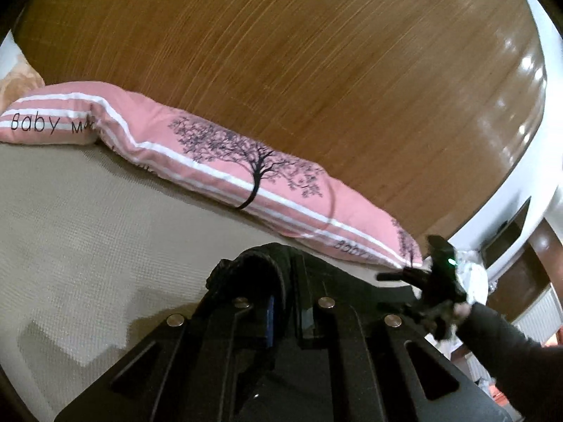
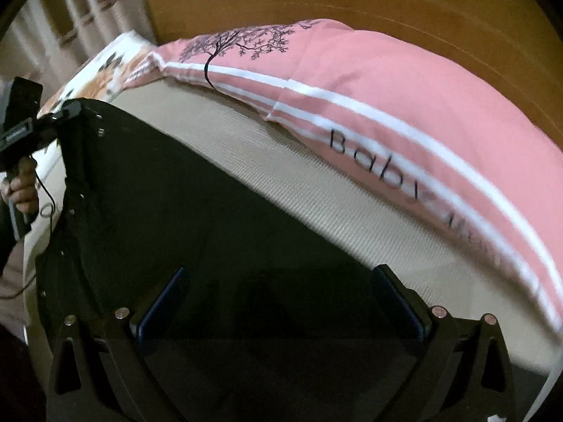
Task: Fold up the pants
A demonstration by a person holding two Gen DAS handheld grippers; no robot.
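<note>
The black pants (image 2: 197, 218) lie spread on the beige bed (image 2: 316, 207), taking up most of the right wrist view. The left tongs (image 1: 281, 316) are clamped on a bunched edge of the pants, the dark cloth humped up between the fingers. In the right wrist view those same left tongs (image 2: 75, 109) pinch the far corner of the garment, with a hand (image 2: 21, 190) on the grip and a thin cable (image 2: 45, 197) trailing down beside it. The right tongs (image 2: 278, 306) stand wide apart above the near part of the pants, their blue pads (image 2: 165, 299) clear of the cloth. A long pink pillow (image 1: 218, 161) with white stripes, a black tree print and "Baby" lettering lies along the head of the bed, against a wooden headboard (image 1: 281, 52). Beyond the pillow's end sits a patterned cloth (image 2: 105, 66).
</note>
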